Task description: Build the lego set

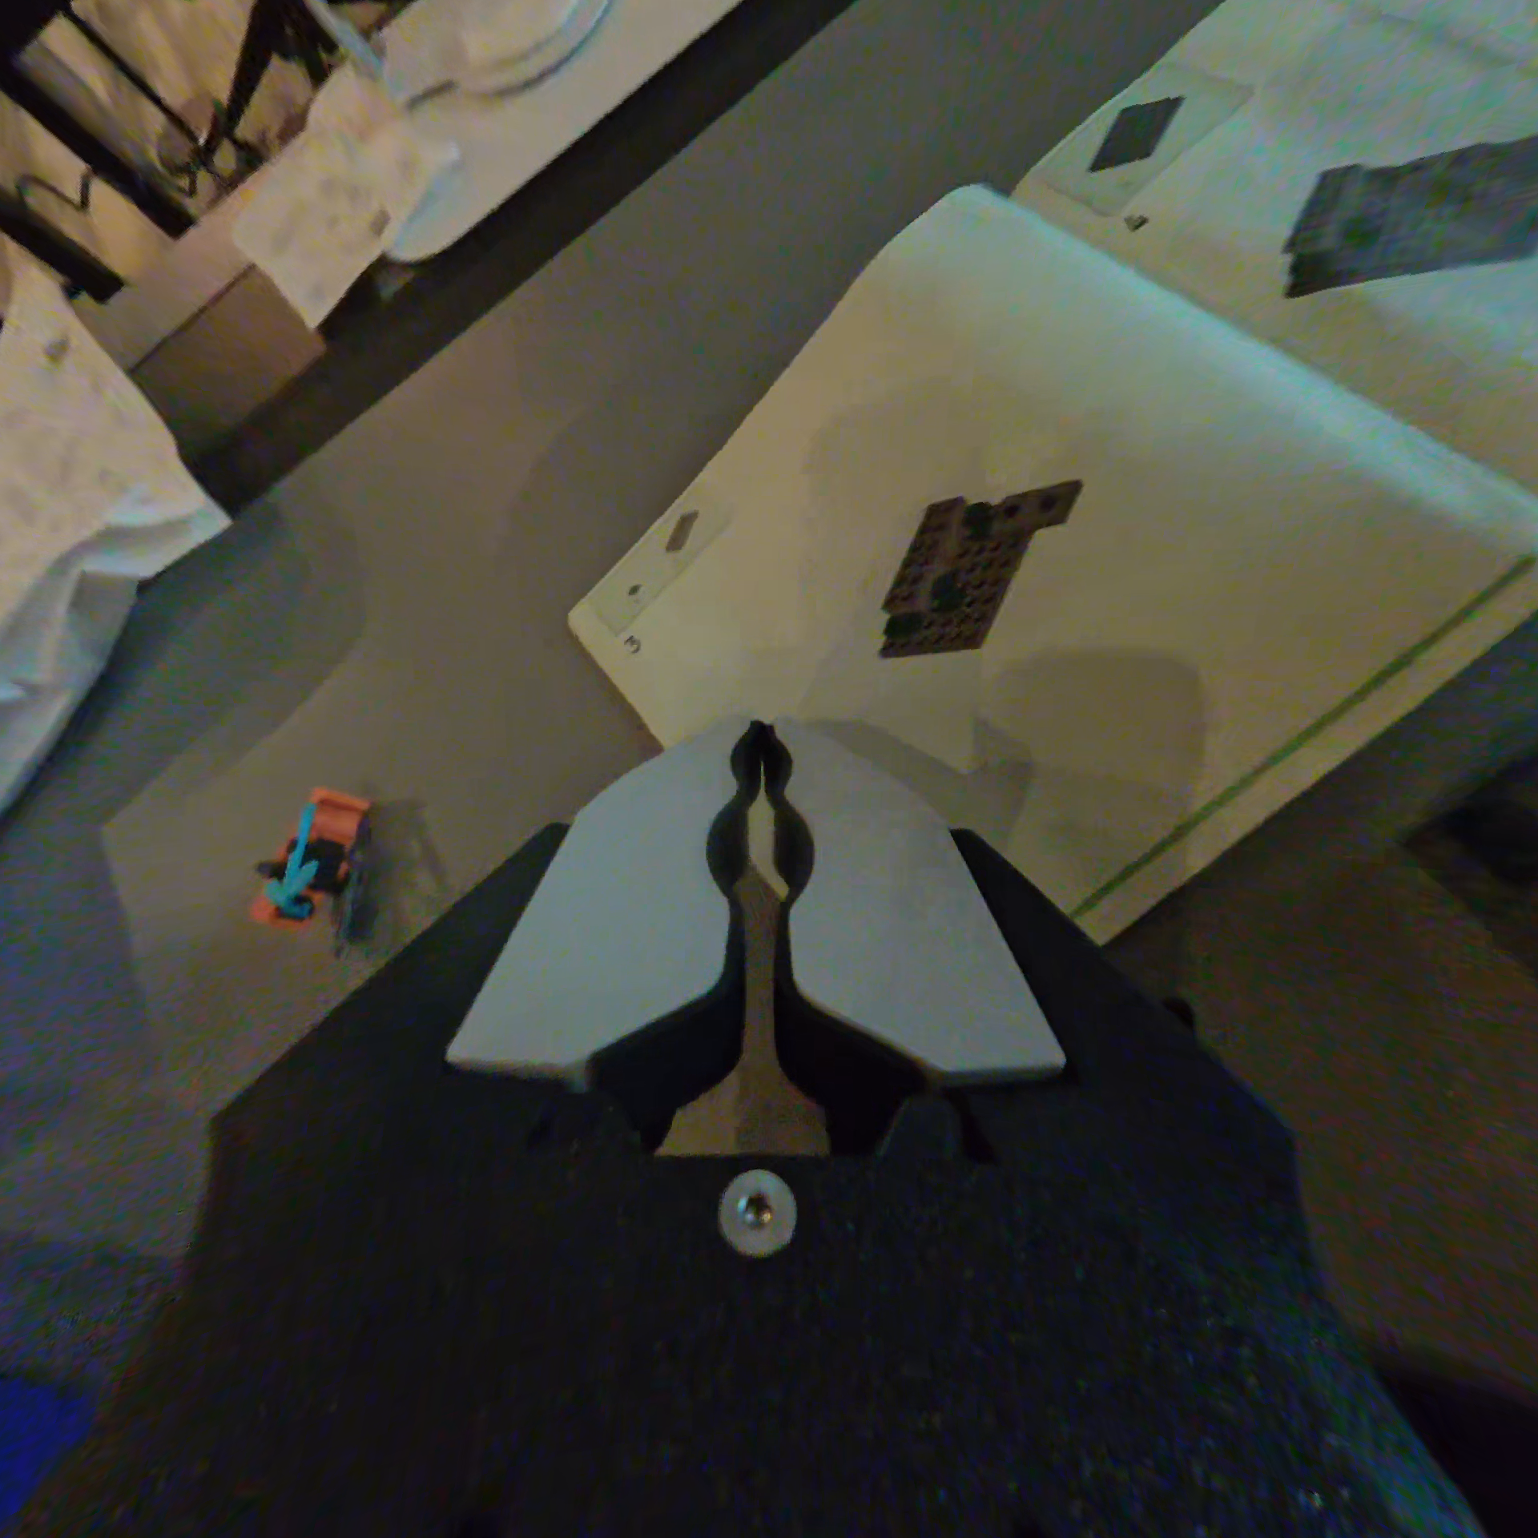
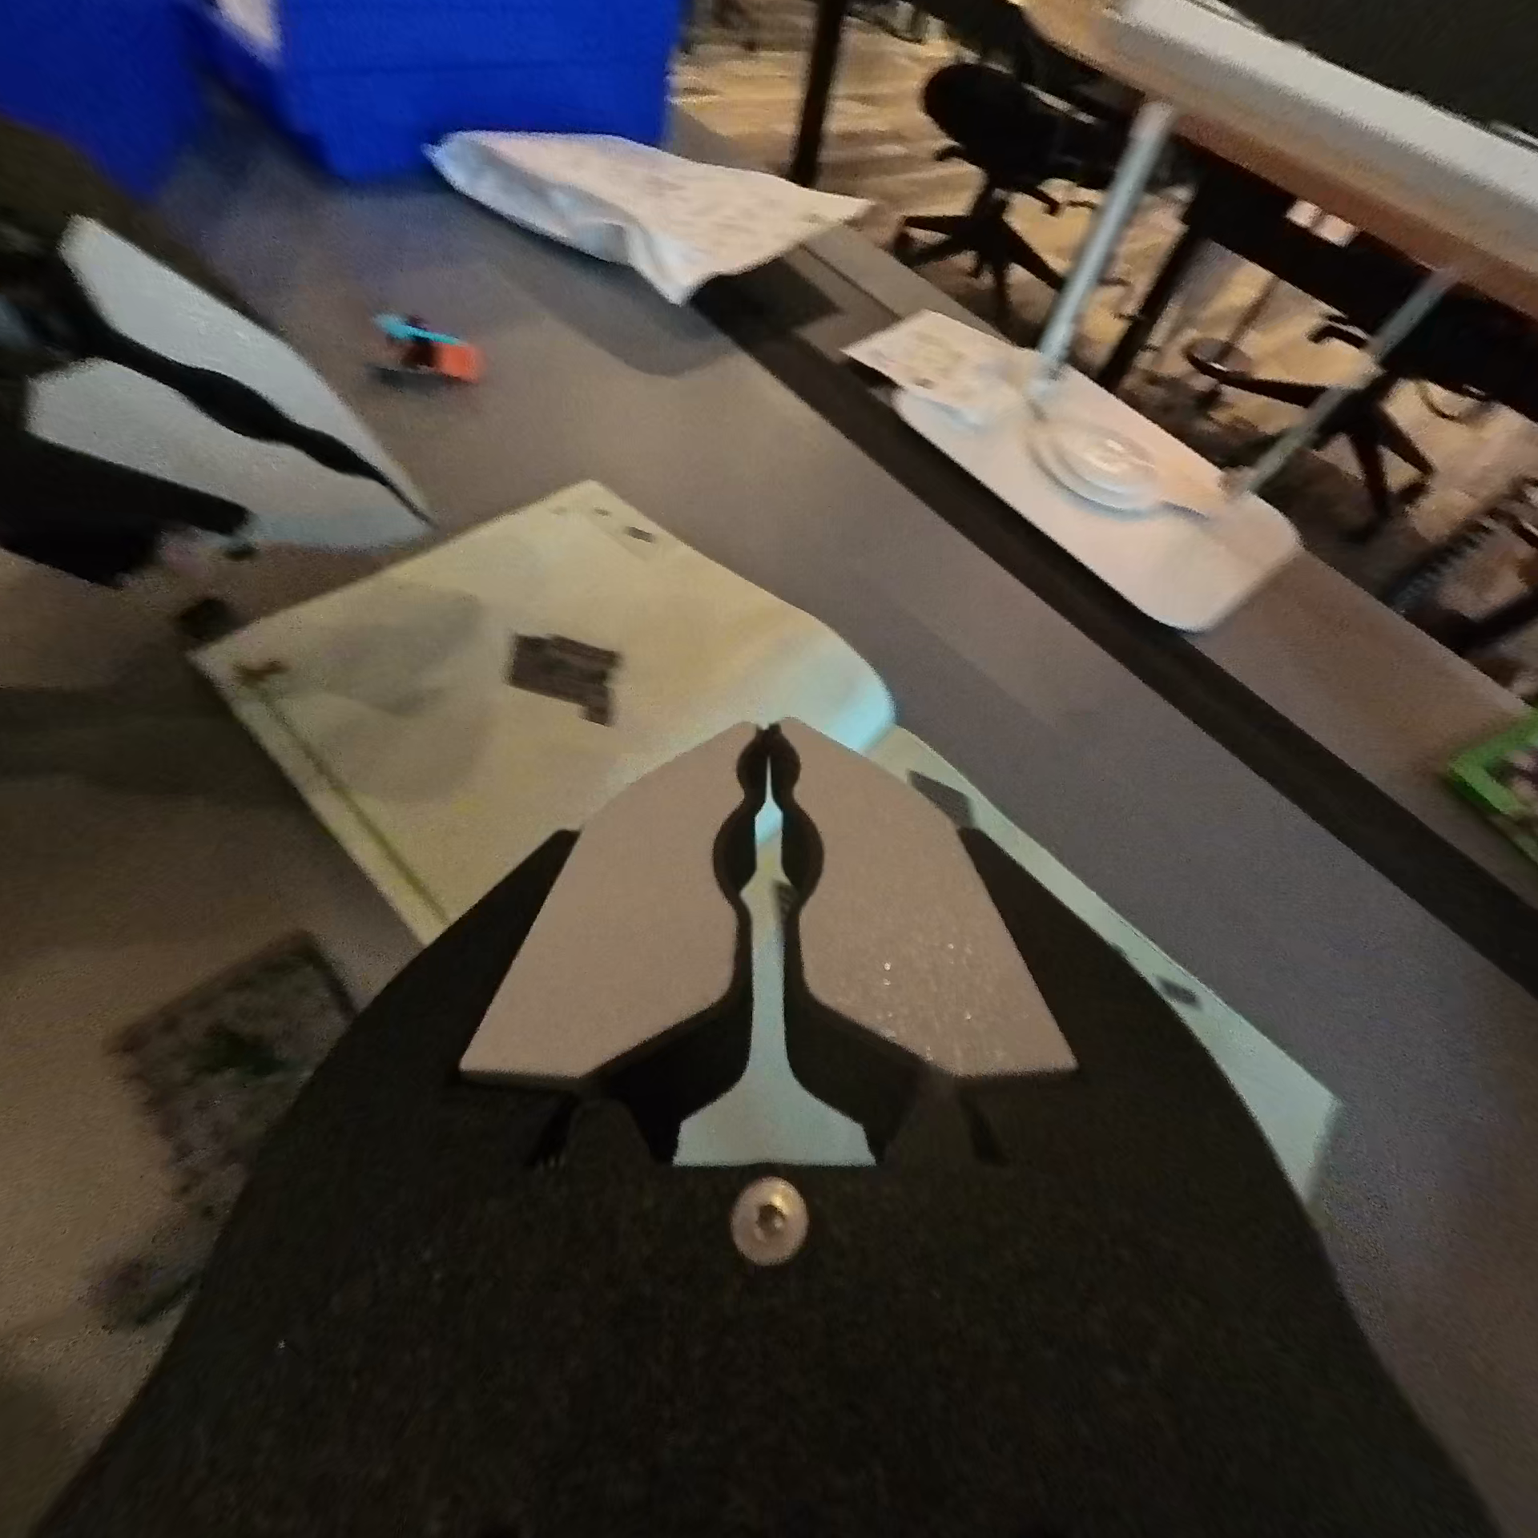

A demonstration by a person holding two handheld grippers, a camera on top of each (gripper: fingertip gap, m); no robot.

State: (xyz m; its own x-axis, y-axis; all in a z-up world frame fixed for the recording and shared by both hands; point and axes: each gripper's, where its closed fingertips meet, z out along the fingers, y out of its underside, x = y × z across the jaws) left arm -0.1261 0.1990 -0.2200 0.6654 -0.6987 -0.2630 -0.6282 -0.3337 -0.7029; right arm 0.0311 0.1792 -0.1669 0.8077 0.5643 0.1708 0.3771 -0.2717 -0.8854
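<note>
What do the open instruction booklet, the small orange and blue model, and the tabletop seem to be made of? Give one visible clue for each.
Instruction booklet: paper, smooth and slightly glossy; its pages curve upward at the fold.
Orange and blue model: probably moulded plastic, judging by its bright solid colours and blocky edges.
Tabletop: uncertain, perhaps laminate; flat, matte grey-brown with no visible grain.

In your left wrist view the open instruction booklet (image 1: 1040, 533) lies on the table (image 1: 466, 516), centre to upper right of the frame; the small lego model (image 1: 320, 857) stands apart from it at lower left. Your right wrist view puts the model (image 2: 429, 349) upper left — the booklet (image 2: 516, 666) sits centre, nearer you, a bin (image 2: 466, 75) behind.
</note>
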